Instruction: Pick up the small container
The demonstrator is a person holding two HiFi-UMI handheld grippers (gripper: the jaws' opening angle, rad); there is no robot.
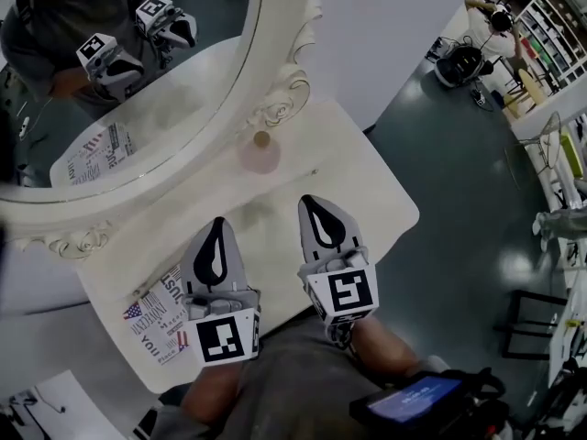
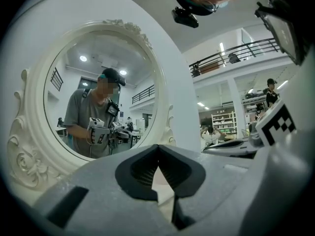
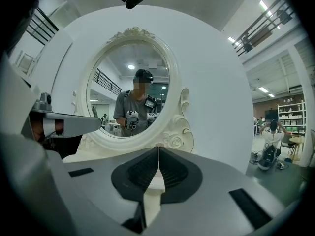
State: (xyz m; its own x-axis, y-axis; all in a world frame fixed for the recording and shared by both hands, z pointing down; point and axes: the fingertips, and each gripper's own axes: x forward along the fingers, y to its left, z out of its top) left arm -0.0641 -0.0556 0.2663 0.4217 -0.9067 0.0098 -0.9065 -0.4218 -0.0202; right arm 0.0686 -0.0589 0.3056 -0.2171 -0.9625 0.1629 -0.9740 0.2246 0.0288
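The small container (image 1: 260,153) stands untouched by the mirror (image 1: 197,99). The left gripper (image 1: 218,224) and right gripper (image 1: 314,203) hover short of it, fingers closed, empty.

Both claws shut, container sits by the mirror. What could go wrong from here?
1. The left claw and right claw are shut; reaching in without opening would likely knock the container over.
2. The container stands close to the mirror frame, so a claw could strike the carving behind it.
3. It looks small and round; an off-centre pinch may squirt it out.
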